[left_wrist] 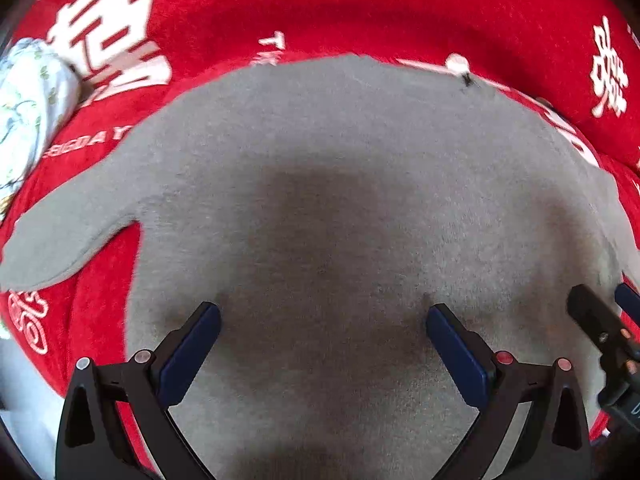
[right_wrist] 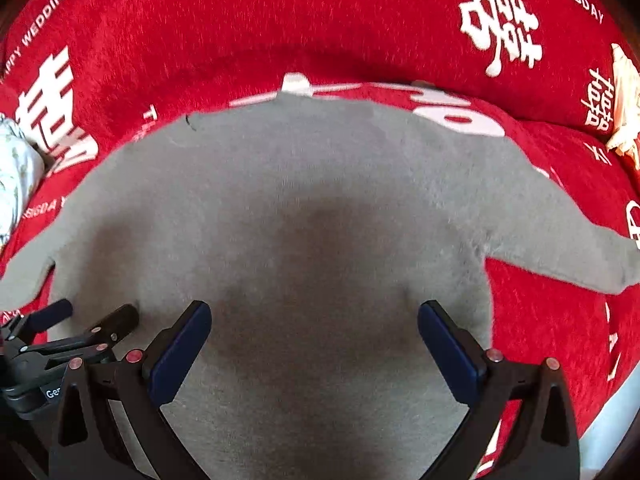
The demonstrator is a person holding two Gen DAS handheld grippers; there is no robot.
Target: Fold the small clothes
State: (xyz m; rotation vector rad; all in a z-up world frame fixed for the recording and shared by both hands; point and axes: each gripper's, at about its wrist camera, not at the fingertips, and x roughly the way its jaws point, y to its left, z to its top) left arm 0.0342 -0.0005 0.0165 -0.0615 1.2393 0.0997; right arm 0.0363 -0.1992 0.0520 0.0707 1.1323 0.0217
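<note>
Grey fleece top, laid flat on a red printed blanket; both sets of jaws spread and empty above it.

Red blanket: plush, white lettering, covers the whole surface with open room beyond the garment at the far side and past each sleeve; it rises in a fold behind, which likely limits sliding that way. Grey top: lies spread at centre, one sleeve out to each side; judged soft, light, limp, non-slip, so it should drape when lifted; best taken at the sleeve ends or the outer side edges. Floral cloth: bunched at the left margin, apart from the top. Left gripper: jaws wide, over the left half. Right gripper: jaws wide, over the right half, just beside the other.
</note>
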